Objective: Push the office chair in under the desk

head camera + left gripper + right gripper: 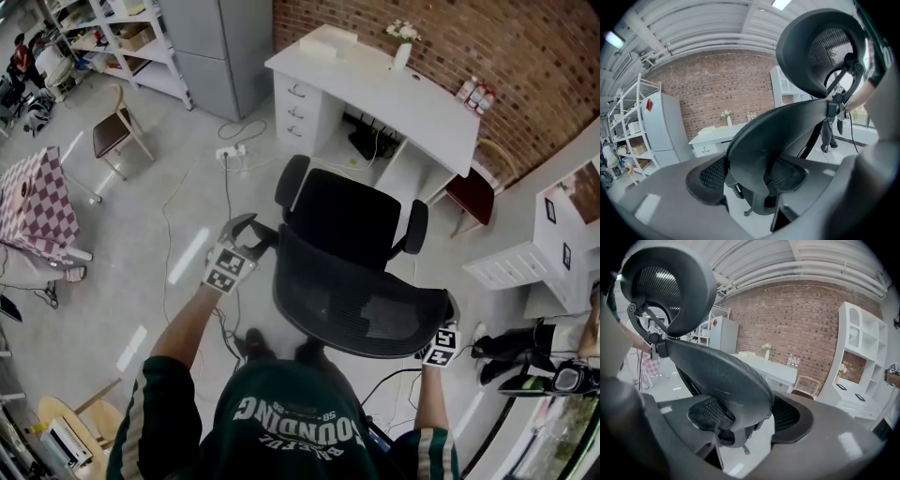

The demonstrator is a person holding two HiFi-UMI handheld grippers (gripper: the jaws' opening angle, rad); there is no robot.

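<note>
Office chair (pixel 345 216) faces desk (pixel 412 103) (backrest (pixel 361 305) nearest the person); left hand-held gripper (pixel 265 234) and right hand-held gripper (pixel 450 314) clamp its backrest.

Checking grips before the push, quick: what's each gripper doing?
Left gripper: closed on the office chair backrest's left edge.
Right gripper: closed on its right edge.

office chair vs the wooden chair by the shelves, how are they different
The office chair is black mesh; the wooden chair has a pale frame and a dark seat. The office chair has armrests and a headrest; the wooden chair shows neither. The office chair has the left gripper and right gripper on its backrest; the wooden chair stands untouched. Both are unoccupied.
</note>
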